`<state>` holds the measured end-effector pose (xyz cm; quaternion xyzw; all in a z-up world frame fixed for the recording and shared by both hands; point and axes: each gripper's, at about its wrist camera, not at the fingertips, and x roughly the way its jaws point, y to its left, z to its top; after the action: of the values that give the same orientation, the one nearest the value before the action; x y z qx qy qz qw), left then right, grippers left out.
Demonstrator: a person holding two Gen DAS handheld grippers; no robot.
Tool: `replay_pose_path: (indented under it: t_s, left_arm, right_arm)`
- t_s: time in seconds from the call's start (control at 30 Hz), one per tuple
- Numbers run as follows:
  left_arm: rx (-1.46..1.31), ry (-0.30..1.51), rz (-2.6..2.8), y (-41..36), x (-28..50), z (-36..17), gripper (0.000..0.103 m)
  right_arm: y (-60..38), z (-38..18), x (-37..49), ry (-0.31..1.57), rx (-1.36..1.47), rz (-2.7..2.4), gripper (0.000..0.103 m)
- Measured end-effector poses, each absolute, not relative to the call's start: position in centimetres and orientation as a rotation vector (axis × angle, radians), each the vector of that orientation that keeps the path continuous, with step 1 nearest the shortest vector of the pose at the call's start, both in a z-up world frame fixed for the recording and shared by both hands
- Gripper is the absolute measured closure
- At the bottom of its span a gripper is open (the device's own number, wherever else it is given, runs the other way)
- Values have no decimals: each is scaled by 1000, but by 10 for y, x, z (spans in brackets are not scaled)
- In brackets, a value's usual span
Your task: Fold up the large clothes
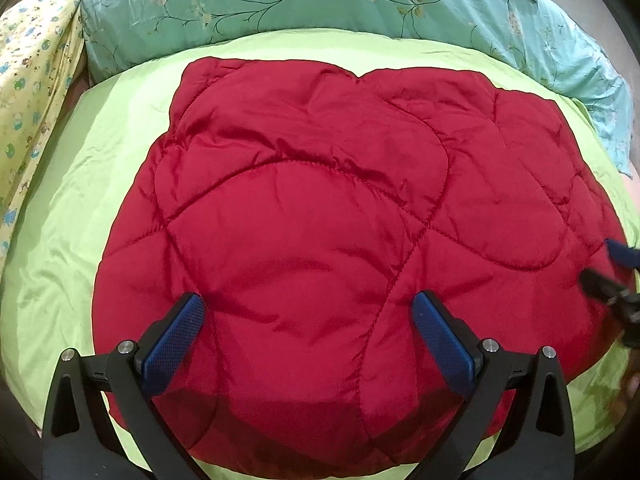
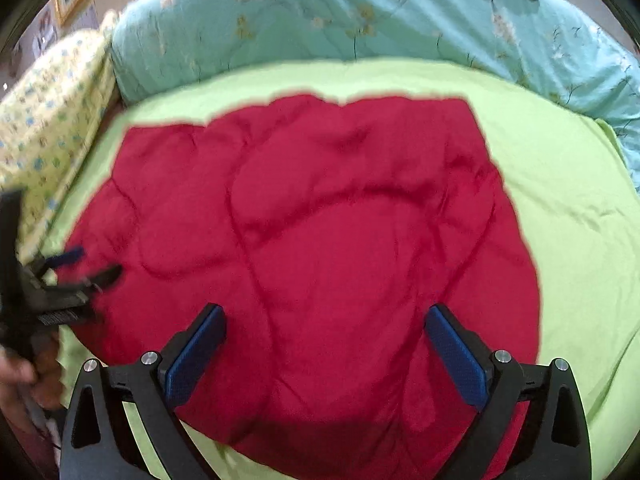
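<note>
Hovering low over the near edge of the bed, the left gripper [image 1: 308, 312] has its blue pads spread wide with nothing between them, and the right gripper [image 2: 326, 320] is spread the same way, also empty; each shows at the side of the other's view, apart from the cloth as far as can be told. Under both lies the red quilted garment [image 1: 320, 220], a puffy padded piece spread fairly flat on the lime-green sheet [image 1: 80, 200], its near hem reaching the sheet's near edge below the fingers and its far edge stopping short of the sheet's far edge. It seems ready for a fold, with nothing yet lifted. To do this well, I would pinch the near hem at two points well apart, one toward each near corner of the garment, taking the full padded thickness between the pads, since the shiny shell looks slippery and may slide out of a shallow bite. Then lift both corners together and level, carrying them toward the far edge so they meet it squarely. Beyond the sheet's far edge lies a teal floral quilt [image 1: 320, 4], and at the far left corner a yellow patterned cloth [image 1: 36, 72]; keep the fold short of both.
</note>
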<state>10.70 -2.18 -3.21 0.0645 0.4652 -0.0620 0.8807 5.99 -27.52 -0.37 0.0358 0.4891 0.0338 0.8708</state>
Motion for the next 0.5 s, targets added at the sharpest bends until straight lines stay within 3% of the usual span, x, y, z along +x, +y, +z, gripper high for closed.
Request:
replay_pose_path:
  t_s: [0.5]
  left_arm:
    - [140, 957, -133, -23, 104, -37, 0]
  right_arm:
    - [-274, -12, 63, 1008, 87, 38, 0]
